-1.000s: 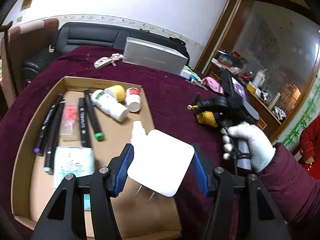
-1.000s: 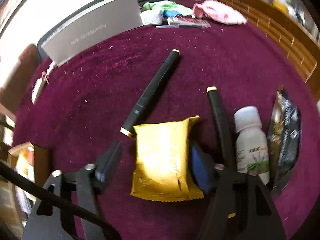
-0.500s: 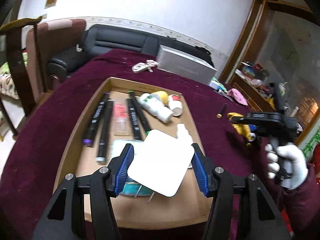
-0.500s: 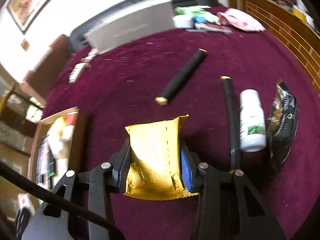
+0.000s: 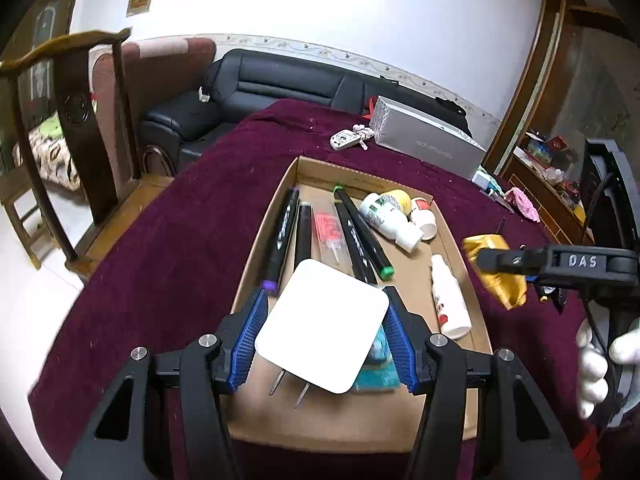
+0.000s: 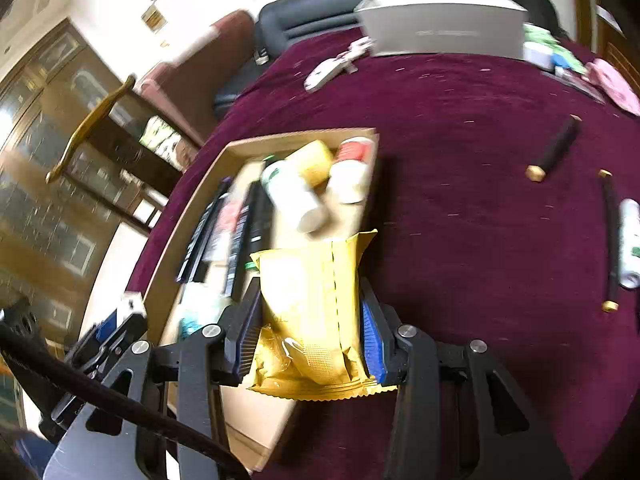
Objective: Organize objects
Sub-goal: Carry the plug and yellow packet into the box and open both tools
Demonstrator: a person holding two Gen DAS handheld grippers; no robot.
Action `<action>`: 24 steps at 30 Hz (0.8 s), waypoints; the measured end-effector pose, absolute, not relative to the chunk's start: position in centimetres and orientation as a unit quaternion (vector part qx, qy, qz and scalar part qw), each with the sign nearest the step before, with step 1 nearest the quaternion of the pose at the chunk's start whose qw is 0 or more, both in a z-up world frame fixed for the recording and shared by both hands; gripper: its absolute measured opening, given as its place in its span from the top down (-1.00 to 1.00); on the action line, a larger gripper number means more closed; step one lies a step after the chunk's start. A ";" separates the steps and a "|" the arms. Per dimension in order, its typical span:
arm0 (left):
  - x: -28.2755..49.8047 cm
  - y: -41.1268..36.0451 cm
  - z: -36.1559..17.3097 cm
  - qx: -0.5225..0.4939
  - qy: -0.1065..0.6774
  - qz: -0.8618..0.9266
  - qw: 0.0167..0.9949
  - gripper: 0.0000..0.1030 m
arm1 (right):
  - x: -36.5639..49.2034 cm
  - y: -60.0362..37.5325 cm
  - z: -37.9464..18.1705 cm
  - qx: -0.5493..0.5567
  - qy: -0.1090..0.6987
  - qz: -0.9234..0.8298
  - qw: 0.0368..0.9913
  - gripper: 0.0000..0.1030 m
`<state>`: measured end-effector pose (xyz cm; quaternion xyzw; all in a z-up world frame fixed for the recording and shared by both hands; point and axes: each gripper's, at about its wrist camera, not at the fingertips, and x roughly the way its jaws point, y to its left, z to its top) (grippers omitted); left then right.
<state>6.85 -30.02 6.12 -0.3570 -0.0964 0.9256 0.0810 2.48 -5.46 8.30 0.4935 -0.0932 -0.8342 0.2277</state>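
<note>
Left gripper [image 5: 323, 334] pinches white charger [image 5: 322, 326] over cardboard tray [image 5: 456, 240]; right gripper [image 6: 312, 334] at 3 o'clock pinches gold packet [image 6: 310, 304].

Left gripper [image 5: 322, 326] clamping white plug adapter [image 5: 322, 326] over cardboard tray [image 5: 460, 408], right gripper [image 5: 505, 270] with gold packet [image 5: 493, 268] at three o'clock

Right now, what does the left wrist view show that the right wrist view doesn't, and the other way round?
Left wrist only: the left gripper shut on the white plug adapter over the box, and the gloved hand carrying the other tool.

Right wrist only: the right gripper gripping the yellow packet head-on, plus two black markers and a white bottle lying loose on the cloth.

Both: the cardboard box with its markers and bottles, the packet, the grey case, the maroon cloth.
</note>
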 end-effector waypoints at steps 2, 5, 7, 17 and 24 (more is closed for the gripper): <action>5.8 -29.9 6.1 -0.360 -0.088 0.925 0.084 -0.01 | 2.0 -7.4 8.1 0.495 -0.081 -0.832 0.235 0.18; 4.1 -29.8 5.7 -0.371 -0.073 0.922 0.082 -0.01 | 1.3 -9.2 7.5 0.501 -0.074 -0.827 0.243 0.18; 3.0 -29.9 5.2 -0.382 -0.068 0.918 0.081 0.00 | 0.6 -10.3 6.9 0.510 -0.071 -0.822 0.244 0.18; 1.8 -30.1 4.1 -0.410 -0.041 0.907 0.086 0.00 | -1.6 -12.1 4.9 0.527 -0.050 -0.818 0.225 0.17; 2.8 -30.1 3.7 -0.416 -0.036 0.904 0.091 0.00 | -1.7 -12.5 4.8 0.518 -0.025 -0.828 0.214 0.17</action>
